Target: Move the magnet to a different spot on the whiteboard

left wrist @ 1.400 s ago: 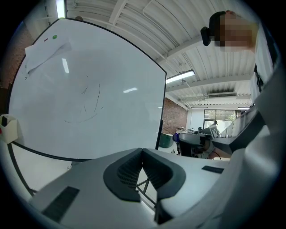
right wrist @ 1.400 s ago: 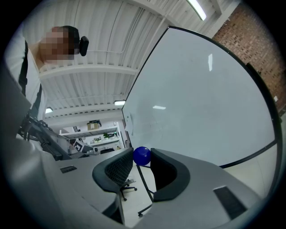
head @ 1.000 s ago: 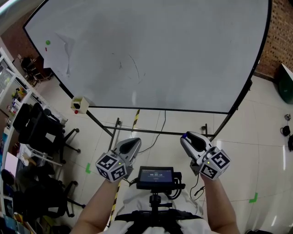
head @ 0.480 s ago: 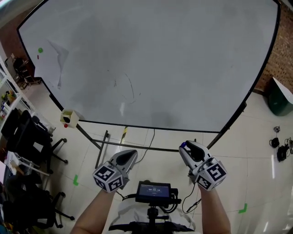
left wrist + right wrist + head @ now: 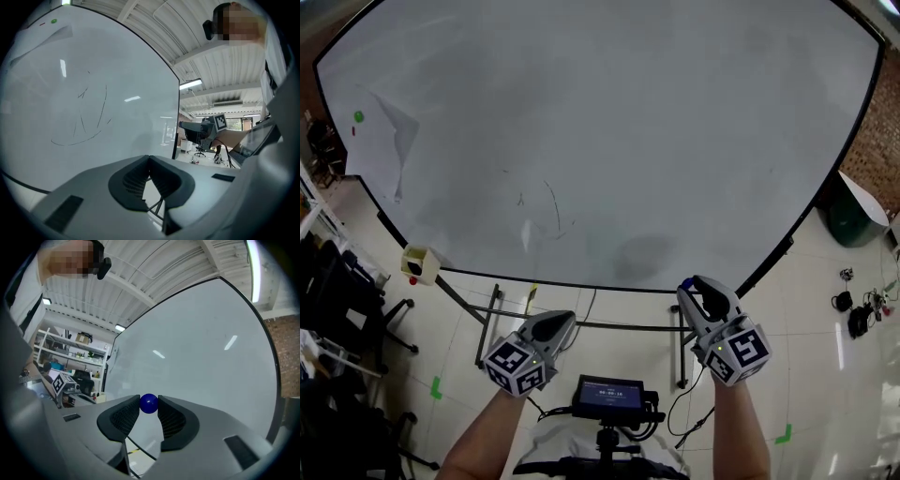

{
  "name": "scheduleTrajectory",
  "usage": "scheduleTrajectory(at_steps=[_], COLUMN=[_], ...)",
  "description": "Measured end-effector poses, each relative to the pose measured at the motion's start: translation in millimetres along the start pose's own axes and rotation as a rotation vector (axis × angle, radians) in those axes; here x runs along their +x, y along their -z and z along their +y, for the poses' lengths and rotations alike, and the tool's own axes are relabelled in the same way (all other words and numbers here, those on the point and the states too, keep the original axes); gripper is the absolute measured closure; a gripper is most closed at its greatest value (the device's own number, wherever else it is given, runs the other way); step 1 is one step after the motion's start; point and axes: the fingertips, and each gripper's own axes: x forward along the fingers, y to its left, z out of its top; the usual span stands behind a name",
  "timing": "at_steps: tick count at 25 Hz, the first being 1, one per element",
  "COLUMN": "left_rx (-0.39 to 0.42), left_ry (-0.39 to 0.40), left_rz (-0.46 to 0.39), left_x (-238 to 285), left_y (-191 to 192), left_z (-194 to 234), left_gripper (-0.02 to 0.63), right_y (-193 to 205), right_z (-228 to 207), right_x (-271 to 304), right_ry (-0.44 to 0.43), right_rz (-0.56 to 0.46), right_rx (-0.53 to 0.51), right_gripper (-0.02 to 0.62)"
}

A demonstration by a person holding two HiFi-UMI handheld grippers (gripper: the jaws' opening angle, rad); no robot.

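The small screen (image 5: 607, 398) sits nearest the person, between the two forearms. The left tool (image 5: 149, 158) has its jaw tips together, with nothing between them. The right tool (image 5: 149, 405) grips the blue ball magnet (image 5: 149, 403) between its jaw tips, in front of the whiteboard (image 5: 628, 141), near its lower edge. A green dot (image 5: 358, 116) sits at the board's far upper left, just beside a paper sheet (image 5: 384, 141).
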Motion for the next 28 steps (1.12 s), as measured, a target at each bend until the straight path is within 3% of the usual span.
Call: scheduleTrajectory(at_steps=[10, 19, 28], left_rx=[0.014, -0.031, -0.038], left_ry=[0.103, 0.183, 0.268], left_rz=[0.008, -0.004, 0.038], left_x=[38, 61, 72], left_y=[-8, -20, 5], left_z=[26, 49, 55], left_gripper=[0.598, 0.6, 0.6], right_y=[-4, 7, -11], right_z=[-45, -84, -102], right_x=[46, 85, 102], right_ry=[0.144, 0.287, 0.449], right_rz=[0.085, 0.213, 0.147], right_rx=[-0.071, -0.189, -0.256], right_gripper=[0.442, 0.442, 0.442])
